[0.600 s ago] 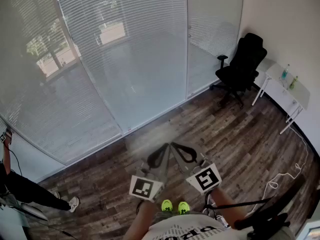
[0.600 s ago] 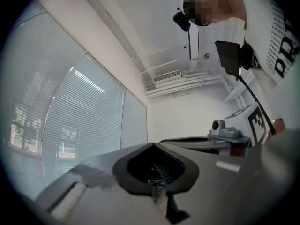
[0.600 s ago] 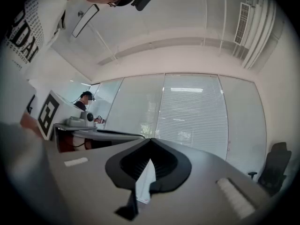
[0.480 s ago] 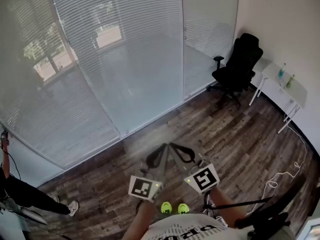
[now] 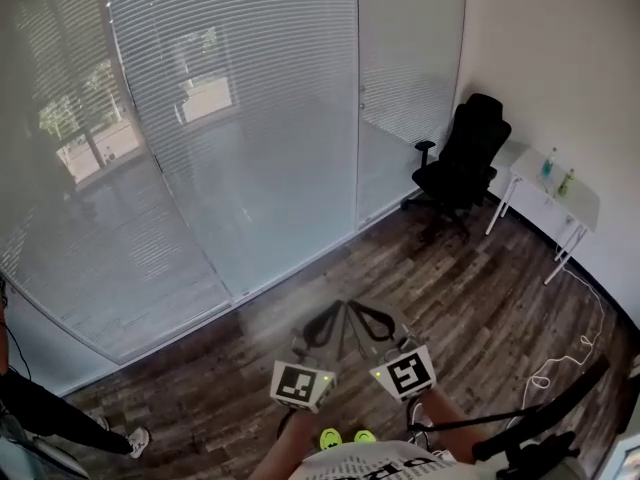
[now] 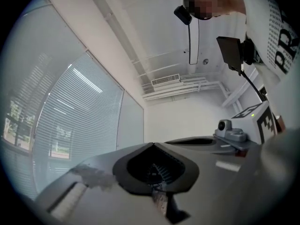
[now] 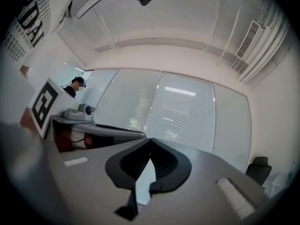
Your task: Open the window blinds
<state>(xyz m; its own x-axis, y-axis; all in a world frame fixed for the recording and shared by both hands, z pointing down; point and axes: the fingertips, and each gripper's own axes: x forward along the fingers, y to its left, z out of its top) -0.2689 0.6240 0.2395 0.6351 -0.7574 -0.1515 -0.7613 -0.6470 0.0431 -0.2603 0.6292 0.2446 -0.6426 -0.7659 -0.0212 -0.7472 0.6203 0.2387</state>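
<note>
With the left gripper (image 5: 324,320) and right gripper (image 5: 366,316) both closed on nothing, side by side, and the lowered window blinds (image 5: 250,98) on the glass wall well ahead, best step closer and find their control before opening either gripper.

The blinds (image 5: 250,118) and office chair (image 5: 462,158) have shifted leftward in view.

White slatted window blinds (image 5: 260,98) look smooth and faintly glossy, the dark brown plank floor (image 5: 480,278) shows streaky wood grain with a soft sheen, and the black office chair (image 5: 462,163) reads matt.
</note>
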